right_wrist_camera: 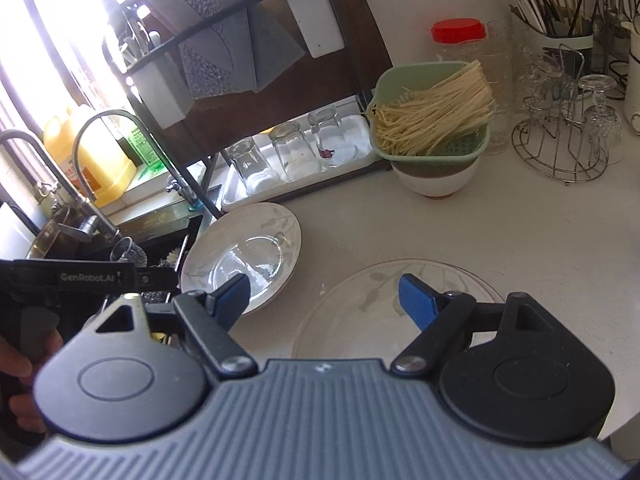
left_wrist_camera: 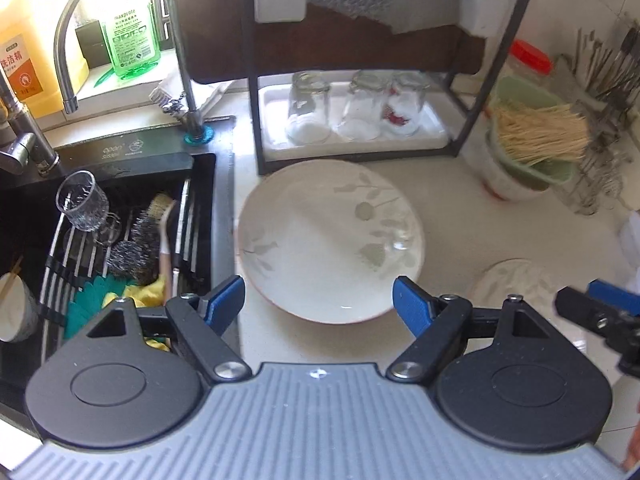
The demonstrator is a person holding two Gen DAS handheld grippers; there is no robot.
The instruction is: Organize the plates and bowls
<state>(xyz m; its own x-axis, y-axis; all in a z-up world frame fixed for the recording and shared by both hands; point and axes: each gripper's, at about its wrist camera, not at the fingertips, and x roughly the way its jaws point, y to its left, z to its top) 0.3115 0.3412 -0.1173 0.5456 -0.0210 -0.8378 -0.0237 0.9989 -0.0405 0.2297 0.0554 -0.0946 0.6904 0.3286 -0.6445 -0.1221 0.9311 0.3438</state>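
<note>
A white plate with a grey leaf pattern (left_wrist_camera: pixel 328 240) lies on the counter beside the sink; it also shows in the right wrist view (right_wrist_camera: pixel 244 256). My left gripper (left_wrist_camera: pixel 319 304) is open, its blue fingers either side of the plate's near rim, not touching it. A second leaf-pattern plate (right_wrist_camera: pixel 360 308) lies flat on the counter to the right; it shows in the left wrist view (left_wrist_camera: pixel 516 284). My right gripper (right_wrist_camera: pixel 324 296) is open above this plate's near part. A white bowl (right_wrist_camera: pixel 436 180) stands under a green strainer.
A black sink (left_wrist_camera: pixel 36 216) at left holds a glass, scrubbers, gloves and a bowl (left_wrist_camera: pixel 16 308). A dark rack (left_wrist_camera: pixel 360 128) with upturned glasses stands behind. The green strainer of noodles (right_wrist_camera: pixel 432 116), a red-lidded jar (right_wrist_camera: pixel 458 40) and a wire glass stand (right_wrist_camera: pixel 560 136) are at right.
</note>
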